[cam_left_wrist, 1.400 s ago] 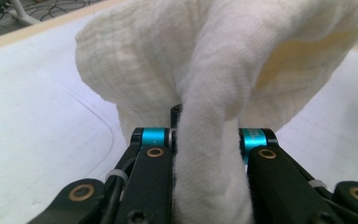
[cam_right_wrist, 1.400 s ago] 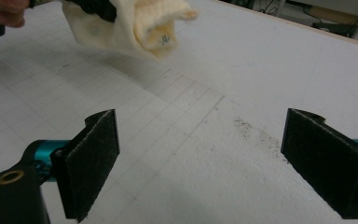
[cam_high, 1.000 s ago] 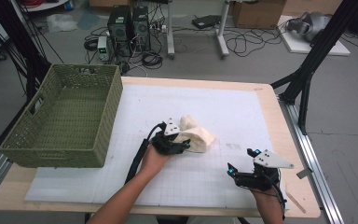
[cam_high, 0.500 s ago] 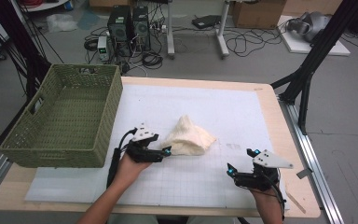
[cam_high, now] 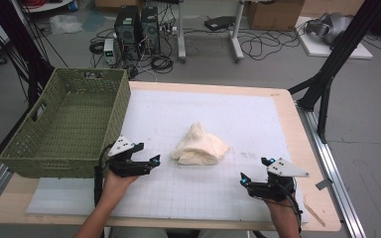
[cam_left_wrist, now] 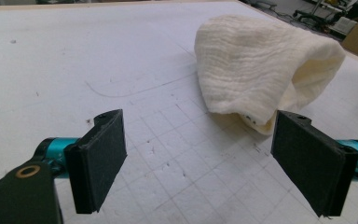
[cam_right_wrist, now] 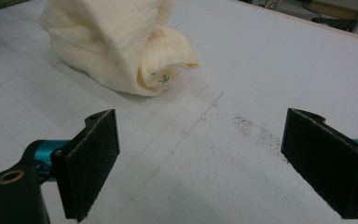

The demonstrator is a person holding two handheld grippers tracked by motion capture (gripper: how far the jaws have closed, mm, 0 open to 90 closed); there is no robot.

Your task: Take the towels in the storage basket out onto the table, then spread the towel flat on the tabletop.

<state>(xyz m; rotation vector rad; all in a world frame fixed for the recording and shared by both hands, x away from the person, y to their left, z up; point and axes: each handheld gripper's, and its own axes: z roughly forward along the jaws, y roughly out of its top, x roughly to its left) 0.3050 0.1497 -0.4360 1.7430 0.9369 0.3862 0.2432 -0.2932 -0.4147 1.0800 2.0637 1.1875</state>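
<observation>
A crumpled cream cloth [cam_high: 200, 146] lies in a heap near the middle of the white gridded mat [cam_high: 238, 114]. My left gripper [cam_high: 156, 161] rests on the mat to the cloth's left, apart from it. Its jaws have just been opening and now stand wide with nothing between them. In the left gripper view the cloth [cam_left_wrist: 261, 70] lies just beyond the black pads [cam_left_wrist: 100, 158]. My right gripper [cam_high: 255, 173] sits near the front right of the mat, open and empty. The right gripper view has the cloth [cam_right_wrist: 112, 42] ahead to the left, a small label showing in its fold.
A green woven basket [cam_high: 67, 126] stands on the table's left side, close behind my left gripper. The wooden table edge [cam_high: 302, 148] runs along the right. Computers, cables and stands sit on the floor beyond the table.
My left gripper has let go of the cloth and drawn back to the left, toward the basket, its jaws opening. The cloth has settled into a heap. My right gripper has stayed put.
</observation>
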